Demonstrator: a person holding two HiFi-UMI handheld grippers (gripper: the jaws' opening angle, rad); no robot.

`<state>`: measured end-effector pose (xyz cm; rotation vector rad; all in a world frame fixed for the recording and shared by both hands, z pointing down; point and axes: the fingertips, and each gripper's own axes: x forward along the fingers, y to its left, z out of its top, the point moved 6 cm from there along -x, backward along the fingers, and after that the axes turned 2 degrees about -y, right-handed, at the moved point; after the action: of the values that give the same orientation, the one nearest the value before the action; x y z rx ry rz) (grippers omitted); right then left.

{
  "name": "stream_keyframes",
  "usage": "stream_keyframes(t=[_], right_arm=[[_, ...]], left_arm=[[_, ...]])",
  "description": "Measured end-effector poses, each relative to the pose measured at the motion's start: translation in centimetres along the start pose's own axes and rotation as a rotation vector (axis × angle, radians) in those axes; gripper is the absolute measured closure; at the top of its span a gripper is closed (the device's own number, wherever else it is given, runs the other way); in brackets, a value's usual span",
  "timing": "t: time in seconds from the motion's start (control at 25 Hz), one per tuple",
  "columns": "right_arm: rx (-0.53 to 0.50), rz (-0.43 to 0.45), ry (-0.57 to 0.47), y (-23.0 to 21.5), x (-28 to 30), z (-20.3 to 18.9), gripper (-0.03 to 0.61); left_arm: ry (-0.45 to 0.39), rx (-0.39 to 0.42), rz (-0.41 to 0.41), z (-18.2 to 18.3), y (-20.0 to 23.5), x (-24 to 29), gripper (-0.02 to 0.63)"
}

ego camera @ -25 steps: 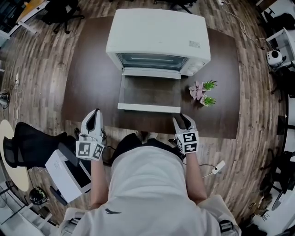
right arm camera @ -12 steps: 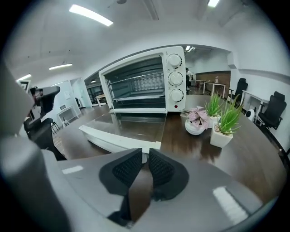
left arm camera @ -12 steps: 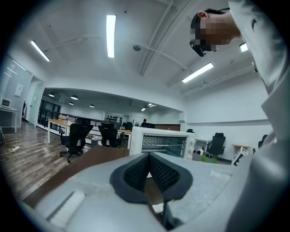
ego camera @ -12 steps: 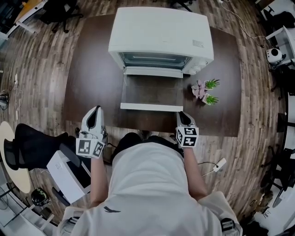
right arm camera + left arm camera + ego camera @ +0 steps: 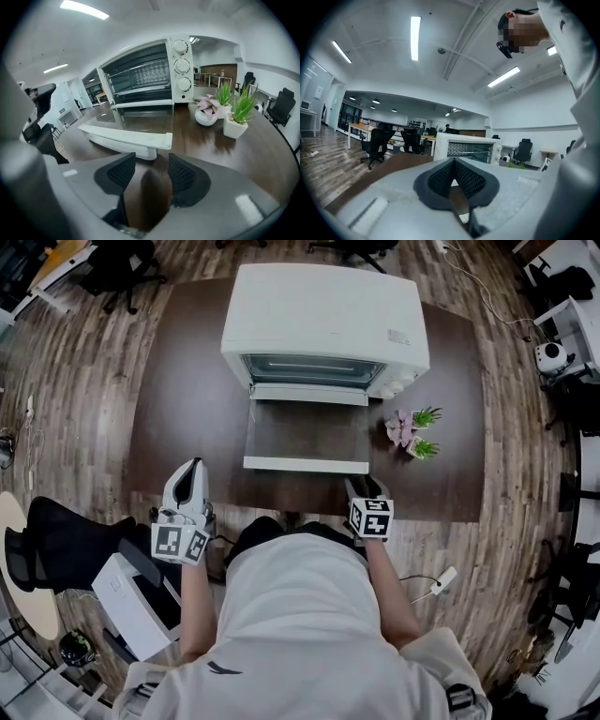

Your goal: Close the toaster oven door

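The white toaster oven (image 5: 323,310) stands at the back of the dark table (image 5: 187,409). Its glass door (image 5: 307,430) lies open and flat, with the white handle (image 5: 305,465) toward me. My right gripper (image 5: 361,488) is at the table's front edge, just short of the handle's right end. In the right gripper view the handle (image 5: 124,136) runs just ahead of that gripper (image 5: 151,161); its jaws are opening and nothing is between them. My left gripper (image 5: 187,484) hovers off the table's front left, pads meeting at the tip (image 5: 453,161), holding nothing.
Two small potted plants (image 5: 412,430) stand on the table right of the door, close to my right gripper's path (image 5: 225,110). A white box (image 5: 131,596) and a black chair (image 5: 56,540) sit on the floor at left.
My right gripper has shifted left and forward to the door handle's right end. The left gripper has barely moved. The door still lies open.
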<state>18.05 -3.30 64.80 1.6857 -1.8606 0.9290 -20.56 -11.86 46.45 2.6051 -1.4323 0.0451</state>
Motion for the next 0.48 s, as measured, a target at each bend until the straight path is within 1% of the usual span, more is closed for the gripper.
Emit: stream_keyframes(t=[0.04, 0.12, 0.16, 0.2, 0.24, 0.36, 0.48], right_arm=[[0.002, 0.005, 0.008, 0.0, 0.6, 0.2, 0.376], [0.024, -0.002, 0.009, -0.4, 1.0, 0.6, 0.444], [0.042, 0.006, -0.002, -0.6, 0.8, 0.7, 0.472], [0.049, 0.02, -0.022, -0.6, 0.5, 0.8, 0.48], [0.038, 0.028, -0.047, -0.4, 0.2, 0.9, 0.506], [-0.064, 0.005, -0.114, 0.2, -0.8, 2.0, 0.509], [-0.134, -0.012, -0.182, 0.5, -2.1, 3.0, 0.509]], left_arm=[[-0.001, -0.001, 0.0, 0.0, 0.0, 0.1, 0.609], [-0.004, -0.001, -0.002, 0.0, 0.0, 0.2, 0.609], [-0.004, 0.001, -0.003, 0.1, 0.0, 0.2, 0.609], [-0.004, 0.003, -0.005, 0.2, 0.1, 0.1, 0.609], [-0.005, 0.005, -0.006, 0.3, 0.2, 0.1, 0.609], [-0.008, 0.004, -0.001, 0.3, 0.6, -0.2, 0.609], [-0.007, -0.002, 0.001, 0.1, 0.7, -0.3, 0.609]])
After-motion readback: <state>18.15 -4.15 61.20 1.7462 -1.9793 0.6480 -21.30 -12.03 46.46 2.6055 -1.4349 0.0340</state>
